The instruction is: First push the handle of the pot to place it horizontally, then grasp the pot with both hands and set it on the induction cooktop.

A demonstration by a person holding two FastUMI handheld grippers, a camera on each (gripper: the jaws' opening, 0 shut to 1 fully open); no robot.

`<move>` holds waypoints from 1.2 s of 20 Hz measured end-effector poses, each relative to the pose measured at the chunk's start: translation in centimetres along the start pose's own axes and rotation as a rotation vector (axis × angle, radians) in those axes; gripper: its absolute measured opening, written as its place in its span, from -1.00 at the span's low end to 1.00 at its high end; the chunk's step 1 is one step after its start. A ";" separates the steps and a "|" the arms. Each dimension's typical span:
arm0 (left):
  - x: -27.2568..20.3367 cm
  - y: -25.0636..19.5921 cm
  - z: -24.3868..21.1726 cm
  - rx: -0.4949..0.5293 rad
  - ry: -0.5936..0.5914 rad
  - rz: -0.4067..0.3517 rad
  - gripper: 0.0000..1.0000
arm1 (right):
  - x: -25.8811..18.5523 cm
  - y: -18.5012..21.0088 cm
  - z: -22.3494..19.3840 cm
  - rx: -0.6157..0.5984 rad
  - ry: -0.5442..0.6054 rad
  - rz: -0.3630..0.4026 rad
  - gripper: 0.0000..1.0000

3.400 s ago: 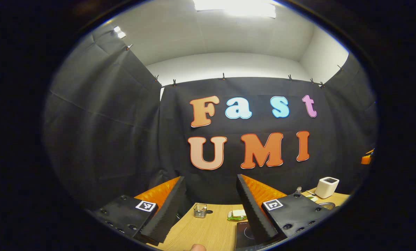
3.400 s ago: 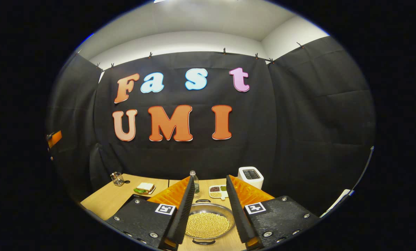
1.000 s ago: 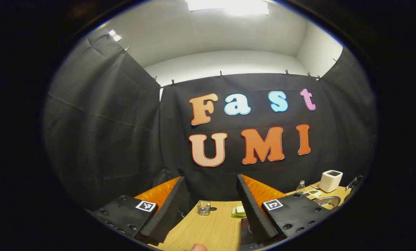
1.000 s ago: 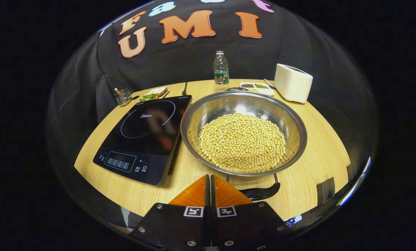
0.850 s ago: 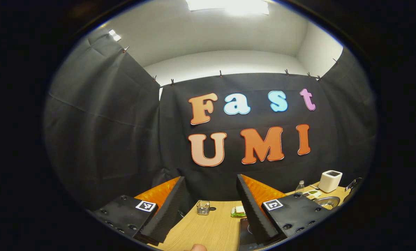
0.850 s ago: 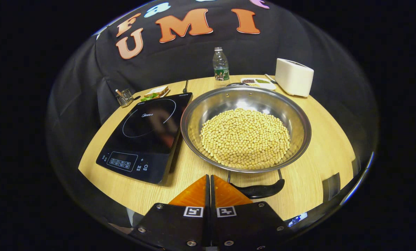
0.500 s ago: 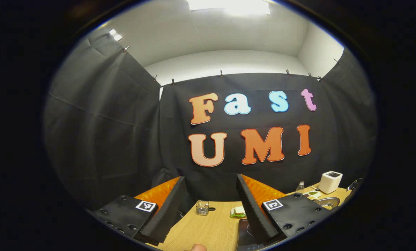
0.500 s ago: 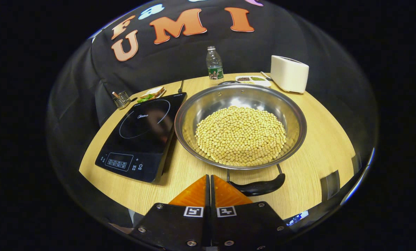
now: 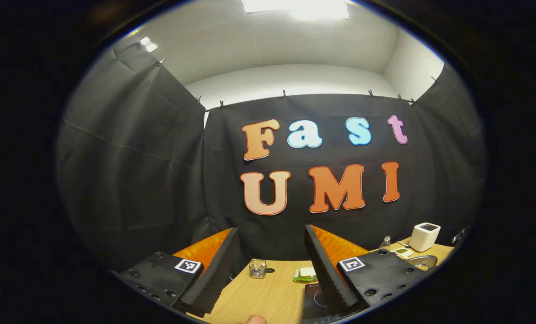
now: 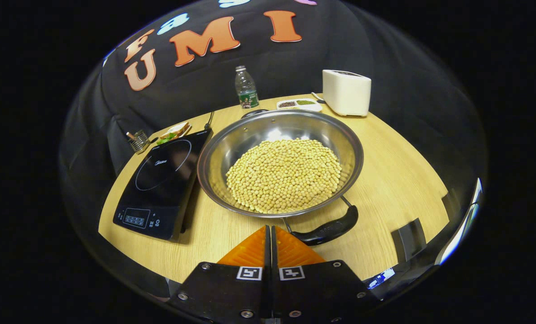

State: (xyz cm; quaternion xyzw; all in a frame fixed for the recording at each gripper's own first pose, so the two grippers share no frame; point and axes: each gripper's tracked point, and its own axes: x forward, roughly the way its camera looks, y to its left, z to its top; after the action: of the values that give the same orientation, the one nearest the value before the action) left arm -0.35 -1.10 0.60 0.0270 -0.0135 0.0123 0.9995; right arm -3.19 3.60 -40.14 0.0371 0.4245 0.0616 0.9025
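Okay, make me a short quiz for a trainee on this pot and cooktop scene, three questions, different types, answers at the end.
1. True or false: the pot already sits on the cooktop.
2. Multiple choice: the right gripper has its fingers A) wide open, B) shut with nothing between them, C) shut on the handle.
3. Fill in: the pot holds a heap of pale yellow ____.

Key
1. False. The pot stands on the table, beside the cooktop.
2. B. The fingers meet just short of the handle; whether a tip touches it is hard to tell.
3. Beans.
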 end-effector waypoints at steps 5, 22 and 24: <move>0.0 -0.8 0.4 -0.004 -0.007 -0.005 0.97 | 0.3 -2.4 0.9 0.033 -0.015 -0.034 -1.00; 0.9 -3.0 1.0 0.023 0.000 -0.007 0.92 | 1.7 -8.4 3.8 0.118 -0.060 -0.106 -1.00; 0.8 -3.4 1.2 0.025 0.000 -0.012 0.92 | 1.9 -9.0 4.1 0.128 -0.064 -0.112 -1.00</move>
State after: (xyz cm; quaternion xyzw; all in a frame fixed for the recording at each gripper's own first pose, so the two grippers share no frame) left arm 0.53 -4.53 1.60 0.0395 -0.0131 0.0067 0.9991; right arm 1.90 -5.07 -40.05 0.0726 0.4001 -0.0175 0.9134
